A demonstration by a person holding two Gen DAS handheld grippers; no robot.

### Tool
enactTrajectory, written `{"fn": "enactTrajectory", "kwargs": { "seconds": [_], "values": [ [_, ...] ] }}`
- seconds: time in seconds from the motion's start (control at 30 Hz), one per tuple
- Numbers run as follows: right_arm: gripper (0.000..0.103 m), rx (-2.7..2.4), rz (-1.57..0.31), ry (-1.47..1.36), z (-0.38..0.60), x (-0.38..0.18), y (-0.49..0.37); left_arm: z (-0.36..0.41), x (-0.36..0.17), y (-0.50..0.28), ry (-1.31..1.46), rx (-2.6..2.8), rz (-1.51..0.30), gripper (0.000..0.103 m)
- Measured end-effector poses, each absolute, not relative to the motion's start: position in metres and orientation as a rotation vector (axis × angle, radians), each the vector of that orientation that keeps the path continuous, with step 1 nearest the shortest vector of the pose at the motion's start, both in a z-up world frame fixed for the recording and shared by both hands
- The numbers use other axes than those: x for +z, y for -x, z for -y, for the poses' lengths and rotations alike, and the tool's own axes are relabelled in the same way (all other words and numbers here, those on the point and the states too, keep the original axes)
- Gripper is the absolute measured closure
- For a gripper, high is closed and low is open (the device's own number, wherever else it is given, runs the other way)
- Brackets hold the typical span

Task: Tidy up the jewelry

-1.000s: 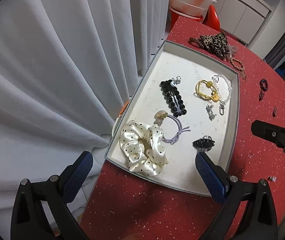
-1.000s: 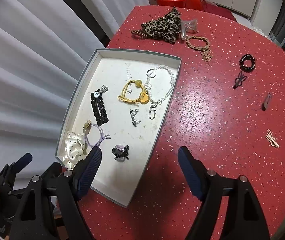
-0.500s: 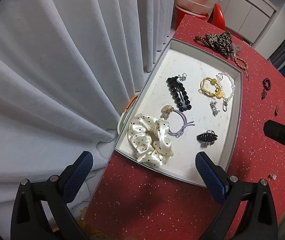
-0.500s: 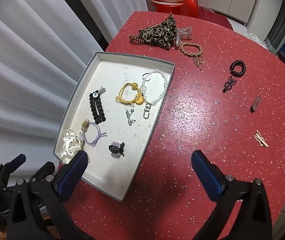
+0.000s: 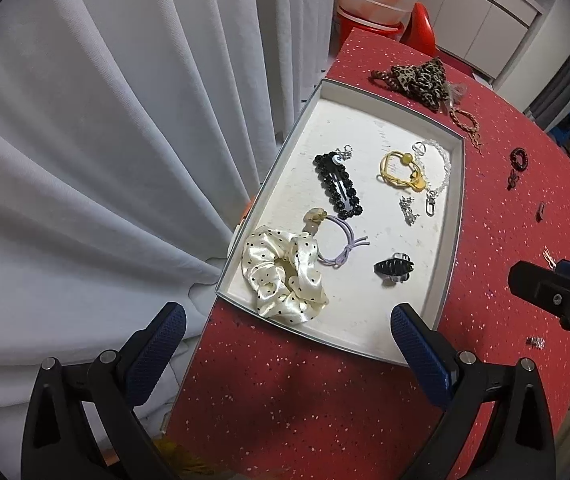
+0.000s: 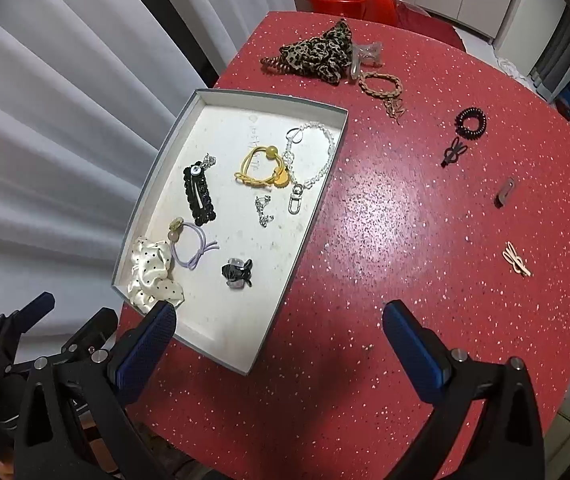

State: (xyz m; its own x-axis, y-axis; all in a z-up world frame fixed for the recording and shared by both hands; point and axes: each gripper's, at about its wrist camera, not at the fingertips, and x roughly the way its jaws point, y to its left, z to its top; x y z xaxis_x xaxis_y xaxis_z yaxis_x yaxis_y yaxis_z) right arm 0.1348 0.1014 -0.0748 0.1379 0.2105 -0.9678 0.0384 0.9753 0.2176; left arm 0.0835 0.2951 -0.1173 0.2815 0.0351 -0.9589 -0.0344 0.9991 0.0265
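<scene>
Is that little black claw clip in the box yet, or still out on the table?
In the box. The black claw clip lies on the white floor inside the box, near the polka-dot scrunchie.

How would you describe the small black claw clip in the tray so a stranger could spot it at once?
Find the shallow white tray on the red table. Near its close end, right of the polka-dot scrunchie and lilac hair tie, lies the black claw clip. It is short, glossy and toothed, unlike the long beaded black barrette.
</scene>
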Motion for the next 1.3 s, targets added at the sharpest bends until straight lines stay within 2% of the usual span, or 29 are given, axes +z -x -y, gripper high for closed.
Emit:
{"fn": "enactTrajectory", "kwargs": {
  "seconds": [0.7,1.3],
  "values": [
    [0.0,0.101,-1.301,-0.12,-0.104,-0.032,-0.116,-0.296,-0.091,-0.066,0.005,0.059,-1.236,0.0],
    [0.0,0.107,-1.281,-0.106,-0.11,-0.028,-0.115,-0.295,-0.085,-0.063,-0.006,0.068,-1.217,0.0]
  ]
}}
